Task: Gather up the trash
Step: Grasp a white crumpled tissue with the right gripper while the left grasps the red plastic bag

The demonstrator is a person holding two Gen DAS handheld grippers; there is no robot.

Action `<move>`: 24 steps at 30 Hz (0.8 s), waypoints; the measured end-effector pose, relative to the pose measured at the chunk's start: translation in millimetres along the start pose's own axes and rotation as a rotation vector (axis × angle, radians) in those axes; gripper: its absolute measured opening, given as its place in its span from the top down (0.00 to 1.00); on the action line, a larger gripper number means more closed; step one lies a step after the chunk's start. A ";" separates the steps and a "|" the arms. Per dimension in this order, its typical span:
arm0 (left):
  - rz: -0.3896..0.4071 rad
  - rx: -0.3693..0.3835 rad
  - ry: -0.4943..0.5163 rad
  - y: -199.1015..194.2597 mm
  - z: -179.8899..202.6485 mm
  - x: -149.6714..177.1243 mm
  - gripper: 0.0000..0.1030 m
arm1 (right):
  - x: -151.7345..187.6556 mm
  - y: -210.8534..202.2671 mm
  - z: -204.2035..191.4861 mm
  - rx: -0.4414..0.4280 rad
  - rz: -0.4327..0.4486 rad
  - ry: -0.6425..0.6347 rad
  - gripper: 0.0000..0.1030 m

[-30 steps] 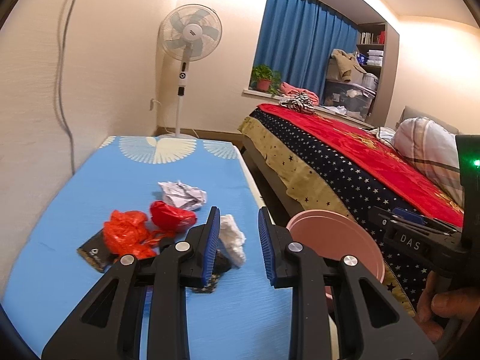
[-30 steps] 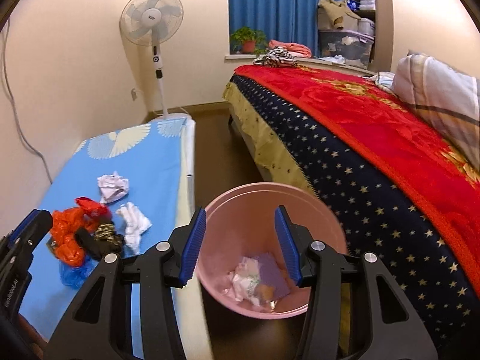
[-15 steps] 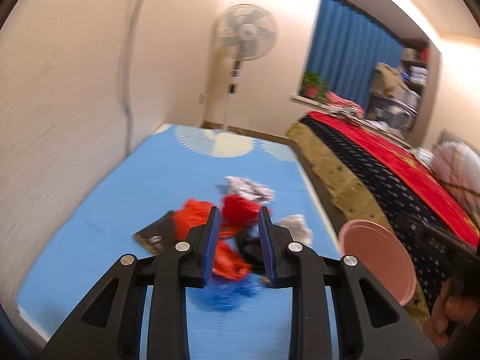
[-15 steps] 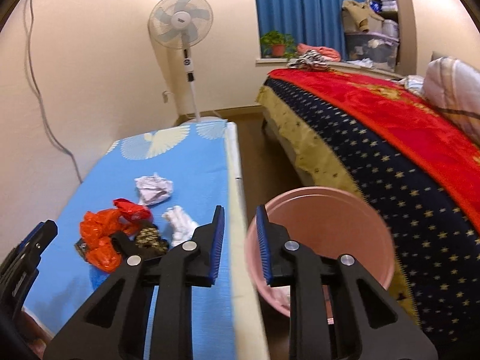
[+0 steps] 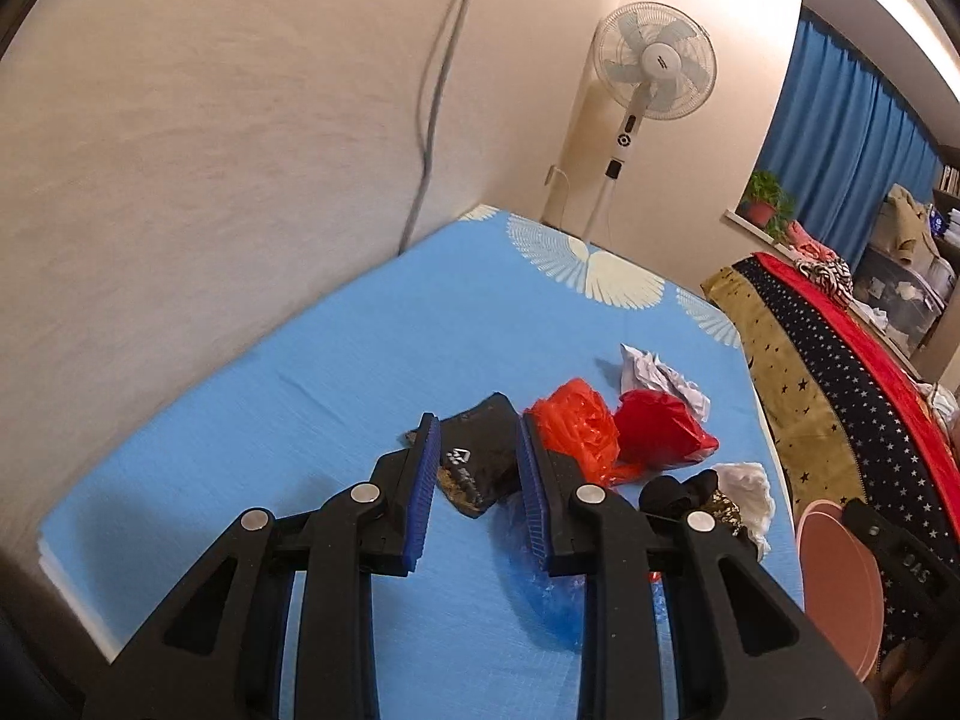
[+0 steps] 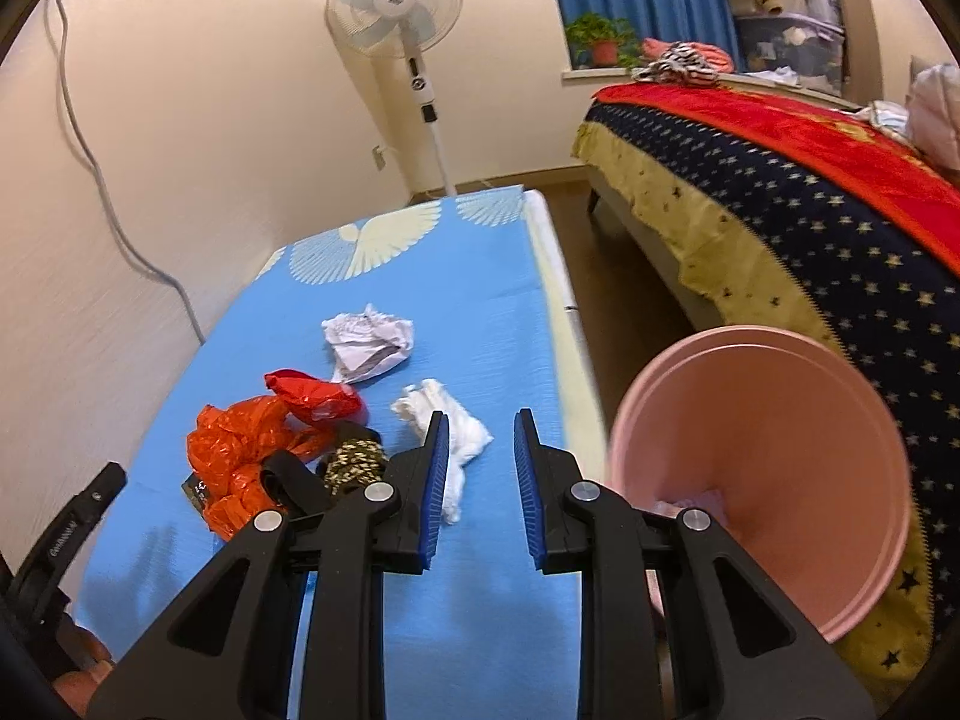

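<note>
Jaws on both the left gripper (image 5: 477,456) and right gripper (image 6: 477,450) sit spread, empty, above trash on the blue tabletop (image 6: 480,312), pink bin (image 6: 780,420) alongside.

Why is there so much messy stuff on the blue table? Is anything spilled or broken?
Nothing looks spilled or broken. The odd part is crumpled rubbish lying on the blue table cover: an orange plastic bag, a red plastic bag, a crumpled white paper ball and a white tissue wad. The pink plastic bin stands beside it.
</note>
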State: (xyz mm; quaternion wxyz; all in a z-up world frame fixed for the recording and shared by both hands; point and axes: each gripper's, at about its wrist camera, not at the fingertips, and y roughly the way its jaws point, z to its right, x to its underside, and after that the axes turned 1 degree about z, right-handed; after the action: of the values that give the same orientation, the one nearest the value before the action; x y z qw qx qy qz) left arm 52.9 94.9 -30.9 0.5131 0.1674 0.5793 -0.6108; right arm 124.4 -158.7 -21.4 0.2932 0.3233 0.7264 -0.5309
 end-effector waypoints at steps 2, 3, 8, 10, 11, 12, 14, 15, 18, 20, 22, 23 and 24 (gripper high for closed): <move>-0.010 0.023 0.011 4.9 4.1 0.2 0.75 | 0.6 10.9 -3.3 -0.023 -0.021 0.002 0.77; -0.010 0.028 0.017 7.3 4.4 -0.4 0.75 | 1.4 16.9 -5.3 -0.032 -0.033 0.002 0.75; -0.044 0.084 0.030 22.0 13.2 0.2 0.68 | 2.5 39.9 -8.9 -0.050 -0.080 0.014 0.69; -0.058 0.095 0.039 28.5 17.7 2.1 0.60 | 3.4 46.2 -9.7 -0.046 -0.091 0.012 0.66; -0.067 0.101 0.043 31.8 19.8 3.1 0.57 | 4.3 49.4 -9.5 -0.043 -0.098 0.011 0.66; -0.078 0.108 0.047 35.3 22.4 4.0 0.56 | 5.0 52.6 -9.6 -0.040 -0.106 0.011 0.65; -0.096 0.122 0.050 41.8 26.2 5.3 0.55 | 7.2 60.2 -7.8 -0.031 -0.128 0.016 0.65; -0.104 0.127 0.055 44.5 28.1 6.0 0.55 | 8.5 62.9 -6.7 -0.025 -0.137 0.017 0.65; -0.114 0.131 0.066 50.5 32.3 6.9 0.55 | 11.6 70.4 -6.5 -0.008 -0.158 0.010 0.65; -0.124 0.129 0.071 54.3 34.9 7.4 0.56 | 12.1 72.5 -8.4 0.005 -0.163 -0.010 0.71; -0.126 0.121 0.081 56.1 36.4 7.0 0.56 | 13.0 73.1 -10.1 0.013 -0.168 -0.028 0.81; -0.126 0.122 0.081 56.9 36.9 6.6 0.58 | 13.0 73.0 -10.3 0.010 -0.170 -0.028 0.84; -0.127 0.124 0.079 57.0 36.2 6.0 0.60 | 12.7 72.8 -10.3 0.007 -0.170 -0.028 0.86</move>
State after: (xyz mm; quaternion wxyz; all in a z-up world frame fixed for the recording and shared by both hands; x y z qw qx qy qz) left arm 111.3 71.7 -56.4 0.4388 0.1859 0.5695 -0.6698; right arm 172.6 -130.3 -70.9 0.2558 0.2541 0.7451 -0.5610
